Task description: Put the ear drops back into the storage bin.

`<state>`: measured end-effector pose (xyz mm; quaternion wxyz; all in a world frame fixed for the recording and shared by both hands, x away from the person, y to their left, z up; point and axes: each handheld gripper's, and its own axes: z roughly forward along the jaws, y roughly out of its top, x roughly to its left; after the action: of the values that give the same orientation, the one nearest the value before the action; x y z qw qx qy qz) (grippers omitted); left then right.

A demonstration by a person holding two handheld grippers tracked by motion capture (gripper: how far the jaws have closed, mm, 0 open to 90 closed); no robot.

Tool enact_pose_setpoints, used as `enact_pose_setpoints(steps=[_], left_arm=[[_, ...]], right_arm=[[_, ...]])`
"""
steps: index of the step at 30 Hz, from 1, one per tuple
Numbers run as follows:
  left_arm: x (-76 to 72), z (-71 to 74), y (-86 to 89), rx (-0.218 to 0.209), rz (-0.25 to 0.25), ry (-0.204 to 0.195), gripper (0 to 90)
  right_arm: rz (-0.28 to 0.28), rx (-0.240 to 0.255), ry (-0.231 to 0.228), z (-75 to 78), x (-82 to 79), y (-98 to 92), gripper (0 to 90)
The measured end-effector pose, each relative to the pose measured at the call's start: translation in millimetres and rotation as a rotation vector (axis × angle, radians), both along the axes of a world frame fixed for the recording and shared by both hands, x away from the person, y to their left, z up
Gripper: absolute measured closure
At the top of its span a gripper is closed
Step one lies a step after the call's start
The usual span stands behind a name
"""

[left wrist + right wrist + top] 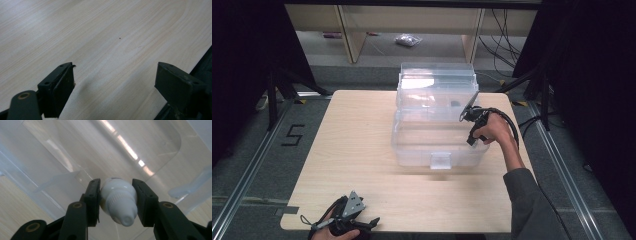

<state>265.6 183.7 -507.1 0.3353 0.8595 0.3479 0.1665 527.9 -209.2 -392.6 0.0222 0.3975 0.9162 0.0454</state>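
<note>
One risk: my right gripper (117, 206) pinches a small white bottle (118, 203) over the clear bin (437, 120) near the worktop's far edge; smooth plastic could slip out. Left gripper (115, 87) spread, idle at near-left corner.

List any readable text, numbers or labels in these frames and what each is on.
"5": black marking on the grey floor left of the table, high view.
White bottle held in the right hand-held gripper: no print legible on the part that faces the camera.
Clear plastic box: no label visible.
Left hand-held gripper, open over bare wood: no text.
Bag on the far floor: too small to read.
</note>
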Motion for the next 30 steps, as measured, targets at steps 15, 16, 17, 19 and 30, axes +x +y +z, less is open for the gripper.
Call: enact_pose_setpoints(steps=[15, 16, 17, 19, 30], left_arm=[[-0.3, 0.0, -0.5, -0.001, -0.001, 0.001, 15.2], [-0.3, 0.0, -0.5, -0.002, -0.002, 0.001, 15.2], [-0.1, 0.1, -0.3, 0.000, -0.002, 0.000, 15.3], [-0.4, -0.2, -0.7, -0.009, -0.001, 0.003, 15.2], [0.1, 0.0, -0.6, 0.006, -0.003, 0.006, 15.3]], right_arm=[[-0.011, 0.015, 0.018, -15.6, 4.1, 7.1, 60.4], [-0.004, 0.024, 0.021, -16.4, 4.6, 7.8, 60.4], [0.010, 0.021, 0.013, -16.8, 5.5, 8.3, 60.4], [0.016, 0.020, 0.014, -18.2, 6.1, 8.3, 60.4], [0.023, 0.023, 0.012, -26.0, 7.5, 7.9, 60.4]])
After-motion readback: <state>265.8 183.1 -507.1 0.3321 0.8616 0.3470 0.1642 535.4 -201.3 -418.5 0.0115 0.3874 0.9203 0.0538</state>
